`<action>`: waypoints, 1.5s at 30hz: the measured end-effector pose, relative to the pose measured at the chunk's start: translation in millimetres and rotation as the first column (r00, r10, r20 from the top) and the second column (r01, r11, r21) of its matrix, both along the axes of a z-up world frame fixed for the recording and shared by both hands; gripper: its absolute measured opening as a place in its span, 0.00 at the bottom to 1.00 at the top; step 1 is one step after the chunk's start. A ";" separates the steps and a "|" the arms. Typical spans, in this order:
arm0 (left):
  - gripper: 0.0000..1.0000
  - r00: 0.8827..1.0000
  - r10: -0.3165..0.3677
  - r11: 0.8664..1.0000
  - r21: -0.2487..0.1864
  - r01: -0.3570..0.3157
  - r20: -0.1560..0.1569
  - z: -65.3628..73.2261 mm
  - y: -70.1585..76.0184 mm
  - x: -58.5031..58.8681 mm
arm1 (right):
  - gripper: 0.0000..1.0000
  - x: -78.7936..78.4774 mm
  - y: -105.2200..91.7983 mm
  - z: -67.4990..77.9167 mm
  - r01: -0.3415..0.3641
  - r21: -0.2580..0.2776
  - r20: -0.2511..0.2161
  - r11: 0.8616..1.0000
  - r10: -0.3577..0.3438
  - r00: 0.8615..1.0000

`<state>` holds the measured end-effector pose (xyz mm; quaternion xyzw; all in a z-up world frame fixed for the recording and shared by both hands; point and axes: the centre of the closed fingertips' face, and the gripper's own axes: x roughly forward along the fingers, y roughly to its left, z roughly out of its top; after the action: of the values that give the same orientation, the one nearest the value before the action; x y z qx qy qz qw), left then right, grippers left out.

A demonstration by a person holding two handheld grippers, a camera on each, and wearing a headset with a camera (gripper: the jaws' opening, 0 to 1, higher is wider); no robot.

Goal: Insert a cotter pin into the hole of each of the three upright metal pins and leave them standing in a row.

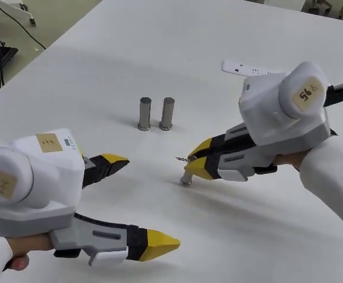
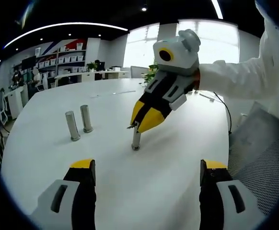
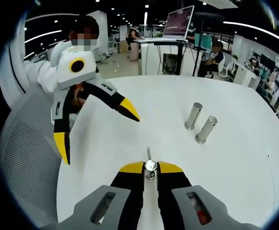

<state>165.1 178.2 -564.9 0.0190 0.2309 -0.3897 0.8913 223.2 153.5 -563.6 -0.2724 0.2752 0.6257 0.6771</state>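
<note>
Two steel pins (image 1: 144,114) (image 1: 167,114) stand upright side by side at mid-table, also seen in the left gripper view (image 2: 72,125) (image 2: 86,118) and the right gripper view (image 3: 193,115) (image 3: 206,129). Nearer, a third steel pin (image 1: 187,176) (image 2: 136,139) stands on the table. My right gripper (image 1: 196,160) (image 3: 151,168) is shut on its top (image 3: 151,166). A thin cotter pin (image 1: 181,158) (image 3: 148,154) pokes out past the jaw tips. My left gripper (image 1: 139,201) (image 2: 146,167) hovers open and holds nothing, to the left of the third pin.
The white table (image 1: 101,76) spreads wide around the pins. A flat white strip (image 1: 242,68) lies at the back right. The table's left edge (image 1: 42,50) drops to the floor. A mesh chair (image 2: 261,143) stands beside the table.
</note>
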 end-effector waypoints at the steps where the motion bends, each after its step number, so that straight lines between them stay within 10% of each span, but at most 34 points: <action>1: 0.88 1.000 0.000 1.000 -0.004 0.000 0.001 0.4 -0.4 0.0 | 0.04 0.3 0.2 -1.0 0.002 -0.003 -0.002 1.000 -0.002 1.000; 24: 0.86 1.000 0.014 1.000 -0.008 -0.014 -0.015 -0.1 0.0 -1.3 | 0.16 5.0 5.3 1.6 0.011 0.017 0.022 1.000 -0.011 1.000; 35: 0.91 0.998 0.067 0.998 -0.010 -0.067 0.007 16.8 10.5 -3.6 | 0.28 -7.2 -9.5 28.5 0.086 0.062 -0.007 0.994 -0.086 0.996; 45: 0.93 0.996 0.092 0.996 -0.010 -0.092 0.016 34.9 15.8 -15.6 | 0.44 -18.9 -48.0 57.6 0.243 0.147 -0.030 0.959 -0.242 0.970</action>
<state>149.5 194.0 -530.0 0.0072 0.2222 -0.3490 0.9103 204.3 105.6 -506.0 -0.1815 0.2627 0.5584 0.7656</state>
